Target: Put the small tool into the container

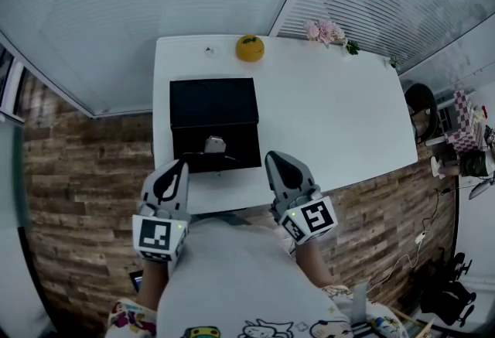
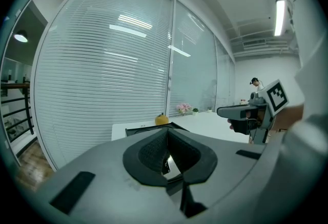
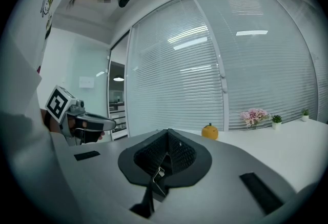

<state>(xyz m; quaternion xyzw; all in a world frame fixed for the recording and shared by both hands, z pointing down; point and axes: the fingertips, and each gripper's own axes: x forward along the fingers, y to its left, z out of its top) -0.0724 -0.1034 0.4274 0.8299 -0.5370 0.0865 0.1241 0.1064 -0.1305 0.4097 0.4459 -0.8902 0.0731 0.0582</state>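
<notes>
Two hand-held grippers hover at the near edge of a white table point(image 1: 332, 112), shown in the head view. At left, the left gripper point(image 1: 176, 172) has its dark ribbed pads pressed together at the tip, with nothing pinched between them. Just beyond its tip stands the black container point(image 1: 213, 100), a flat rectangular case on the left part of the table. The small tool point(image 1: 214, 145) is a pale grey, slightly shiny piece, rounded on top. It rests on the nearer half of the case, close to the front edge (whether it lies inside or merely on top cannot be told). Behind the case, near the far edge, sits an orange round object point(image 1: 249, 48). Right of centre, the right gripper point(image 1: 278, 162) is likewise closed tight and empty, apart from both case and tool. Pink flowers point(image 1: 325, 31) stand at the far edge.
</notes>
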